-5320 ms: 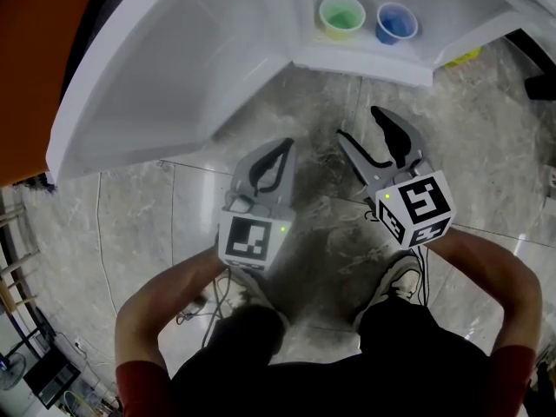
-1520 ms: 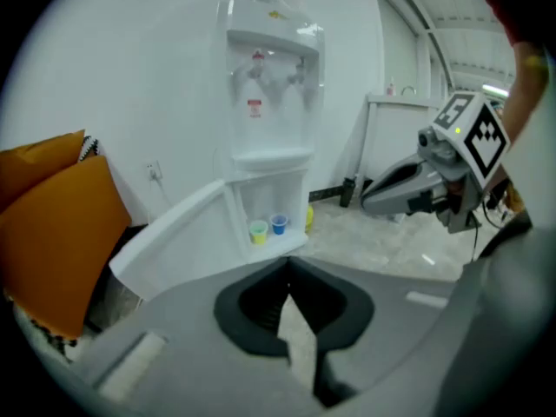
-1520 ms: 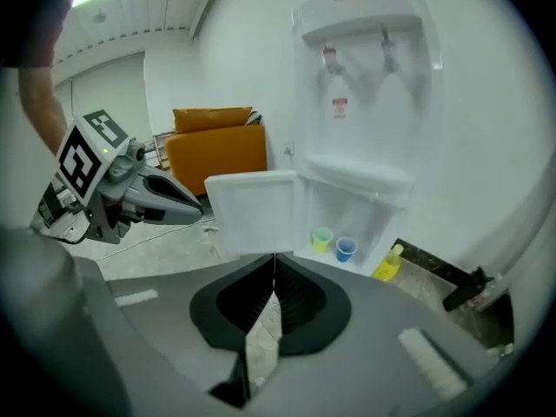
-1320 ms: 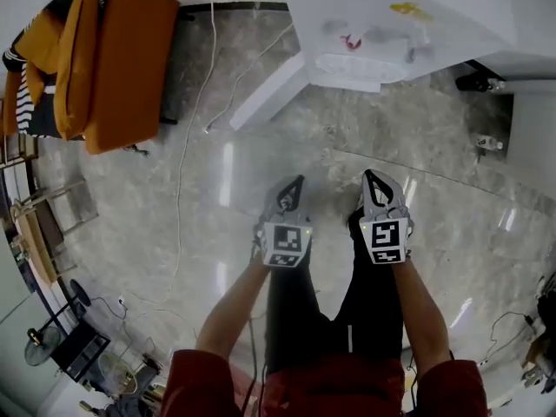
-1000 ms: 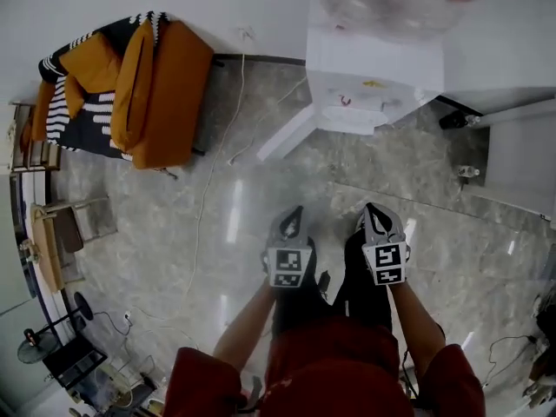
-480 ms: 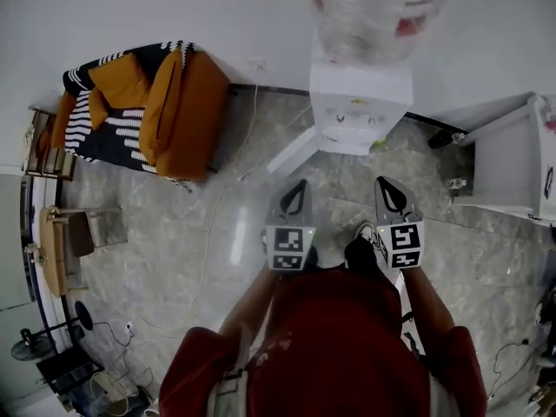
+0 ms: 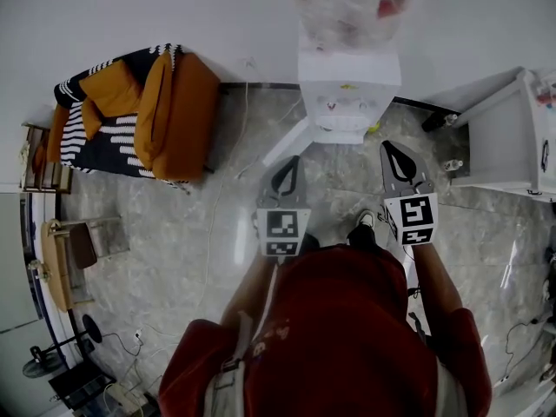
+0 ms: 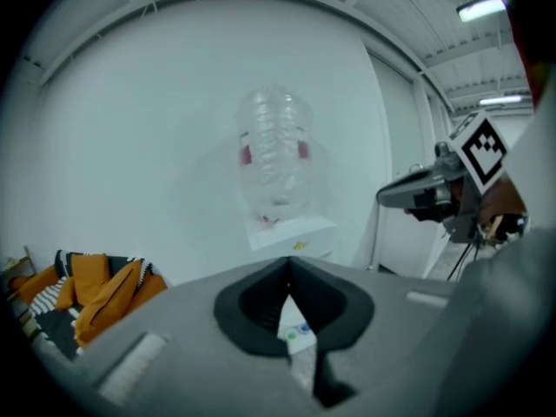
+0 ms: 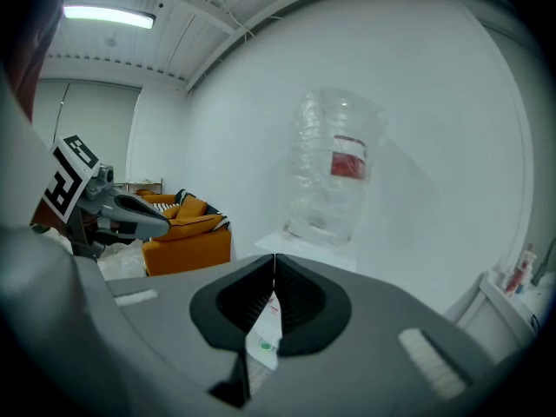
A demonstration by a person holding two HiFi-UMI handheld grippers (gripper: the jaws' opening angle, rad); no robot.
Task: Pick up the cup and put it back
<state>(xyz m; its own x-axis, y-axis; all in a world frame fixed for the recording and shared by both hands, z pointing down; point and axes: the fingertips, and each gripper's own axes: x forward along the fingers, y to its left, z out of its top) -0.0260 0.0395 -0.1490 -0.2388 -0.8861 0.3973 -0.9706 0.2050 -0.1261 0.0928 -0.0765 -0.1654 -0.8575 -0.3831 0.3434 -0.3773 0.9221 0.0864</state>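
**While both grippers are shut, the cups sit far off at the water machine**

When I look down, my red shirt (image 7: 347, 337) is the closest thing, and my two arms (image 7: 252, 294) reach out past it. My left gripper (image 7: 292, 163) is shut tight. Its two tips touch and it holds nothing. My right gripper (image 7: 390, 146) is shut tight too, tips together, and it is empty as well. Both grippers are side by side above the shiny grey floor (image 7: 174, 233), and both point at the white water machine (image 7: 347, 81).

Through the small hole under my left gripper's tips I can see a green cup (image 8: 291, 333) and a blue cup (image 8: 304, 328). They look very small. They stand side by side, green on the left, low on the front of the water machine, well apart from both grippers.

On top of the machine sits a big clear bottle (image 7: 352, 3) with a red label (image 9: 349, 165). Off to the left is an orange sofa (image 7: 178, 115) with black and white stripes, close to the white wall (image 7: 130, 16).
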